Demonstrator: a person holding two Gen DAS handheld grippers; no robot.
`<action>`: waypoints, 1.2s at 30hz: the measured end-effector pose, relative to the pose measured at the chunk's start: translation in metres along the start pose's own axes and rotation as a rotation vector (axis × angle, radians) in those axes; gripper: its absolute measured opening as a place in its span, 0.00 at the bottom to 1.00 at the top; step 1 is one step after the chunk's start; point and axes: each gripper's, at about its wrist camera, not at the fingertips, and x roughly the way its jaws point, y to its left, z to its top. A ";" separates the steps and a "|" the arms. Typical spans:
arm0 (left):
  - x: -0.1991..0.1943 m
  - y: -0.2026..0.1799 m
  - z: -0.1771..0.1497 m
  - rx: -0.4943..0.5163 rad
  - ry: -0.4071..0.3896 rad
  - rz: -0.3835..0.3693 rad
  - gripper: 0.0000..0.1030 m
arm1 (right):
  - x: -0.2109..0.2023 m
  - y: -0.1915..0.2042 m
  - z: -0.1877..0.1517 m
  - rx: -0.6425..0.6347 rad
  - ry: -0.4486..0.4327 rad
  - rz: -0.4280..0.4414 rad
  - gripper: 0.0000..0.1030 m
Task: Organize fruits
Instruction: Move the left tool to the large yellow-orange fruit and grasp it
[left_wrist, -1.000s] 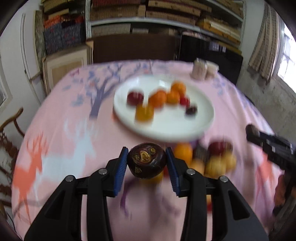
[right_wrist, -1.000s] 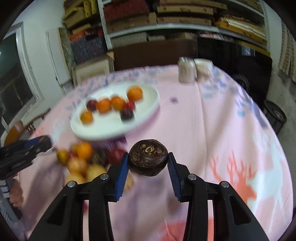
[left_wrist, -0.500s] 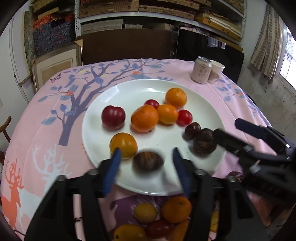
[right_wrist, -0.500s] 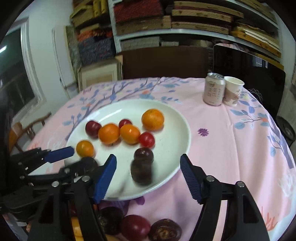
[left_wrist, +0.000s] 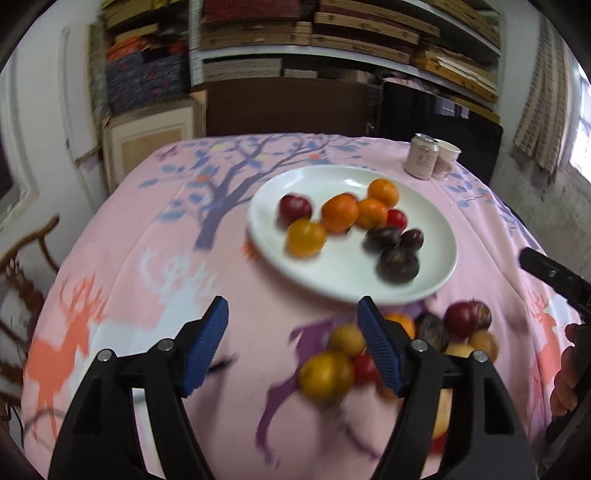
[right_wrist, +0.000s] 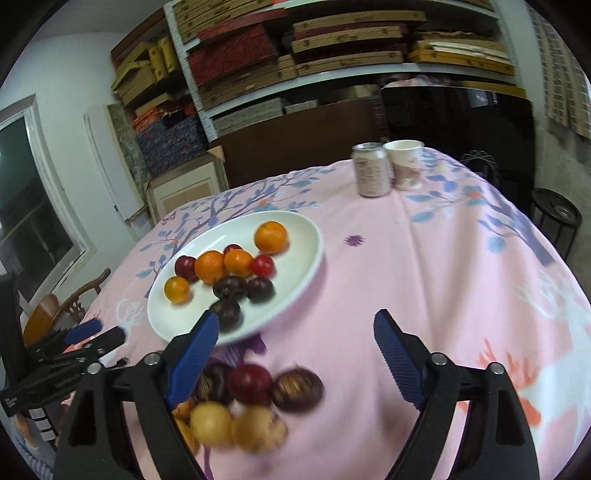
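Shelves (left_wrist: 332, 44) stacked with flat boards and woven mats fill the back wall, and a dark cabinet (right_wrist: 454, 122) stands below them. Most of both views is taken up by the bench (left_wrist: 147, 258), which is covered by a pink cloth printed with trees and deer. A white plate (left_wrist: 436, 225) lies on the cloth toward the far side. On it are seen three oranges, a yellow-orange fruit, a red plum, a small red fruit and three dark purple fruits (right_wrist: 229, 288); the dark ones are grouped at the near edge of the plate. A loose pile of fruit (right_wrist: 255, 398) sits on the cloth just in front of the plate, made up of red, yellow, orange and dark brown pieces, all blurred. A can (right_wrist: 371, 170) and a paper cup (right_wrist: 404, 164) stand touching each other near the far edge of the bench.

The left gripper (left_wrist: 291, 343) is held over bare cloth left of the pile; its jaws have just been opening and are spread, with nothing between them. The right gripper (right_wrist: 295, 343) is held above the cloth right of the pile, its left finger overlapping the plate's near rim in the picture; its jaws have likewise just been opening and stand wide apart, with nothing held.
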 end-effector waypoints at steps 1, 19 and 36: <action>-0.004 0.006 -0.006 -0.020 0.007 -0.006 0.69 | -0.005 -0.004 -0.004 0.013 -0.004 -0.004 0.86; 0.007 -0.011 -0.038 0.056 0.075 0.000 0.69 | -0.022 -0.017 -0.024 0.059 -0.009 -0.015 0.90; -0.008 0.019 -0.033 -0.046 0.011 0.039 0.77 | -0.021 -0.018 -0.025 0.064 -0.005 -0.003 0.90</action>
